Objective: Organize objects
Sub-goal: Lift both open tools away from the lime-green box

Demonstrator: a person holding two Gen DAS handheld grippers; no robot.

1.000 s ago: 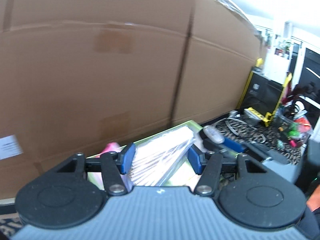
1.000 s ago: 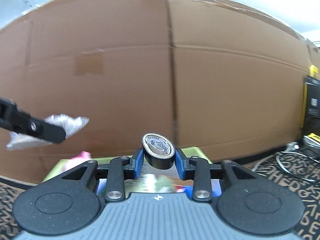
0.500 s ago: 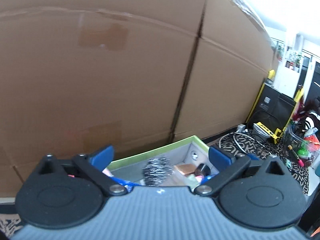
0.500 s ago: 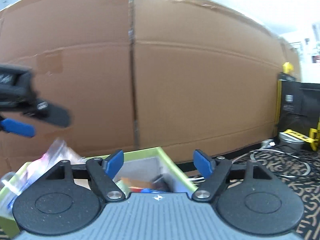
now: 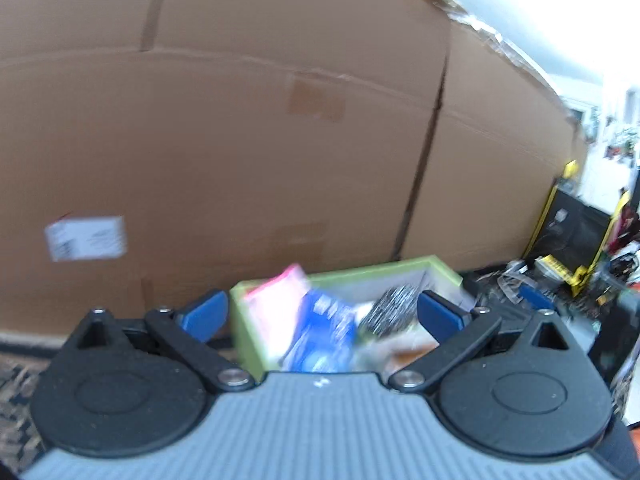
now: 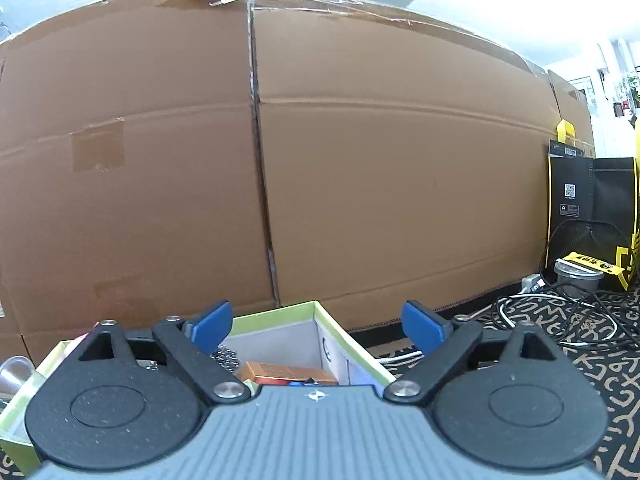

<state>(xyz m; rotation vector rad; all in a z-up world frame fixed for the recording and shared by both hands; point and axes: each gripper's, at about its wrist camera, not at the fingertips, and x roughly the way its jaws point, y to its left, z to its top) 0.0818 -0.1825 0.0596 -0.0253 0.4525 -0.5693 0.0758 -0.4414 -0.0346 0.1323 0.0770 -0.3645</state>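
Observation:
A green-rimmed box [image 5: 440, 268] sits on the floor against the cardboard wall and holds several items: a pink packet [image 5: 276, 300], a blue packet [image 5: 324, 332] and a metal scourer [image 5: 390, 312]. My left gripper [image 5: 320, 316] is open and empty above the box. In the right wrist view the same box [image 6: 344, 340] shows an orange box [image 6: 286, 372] and a chain-like metal item [image 6: 226, 358] inside. My right gripper [image 6: 318, 322] is open and empty over the box's right half.
A tall cardboard wall [image 6: 360, 160] fills the background. Cables [image 6: 560, 320], a black and yellow bag [image 6: 592, 208] and a grey lidded tub [image 6: 578, 276] lie to the right on the patterned rug [image 6: 616, 380]. A white label [image 5: 86, 236] is on the cardboard.
Both grippers opened: the left let go of its clear plastic packet, the right let go of the black tape roll. Both have drawn back; the left view swung left.

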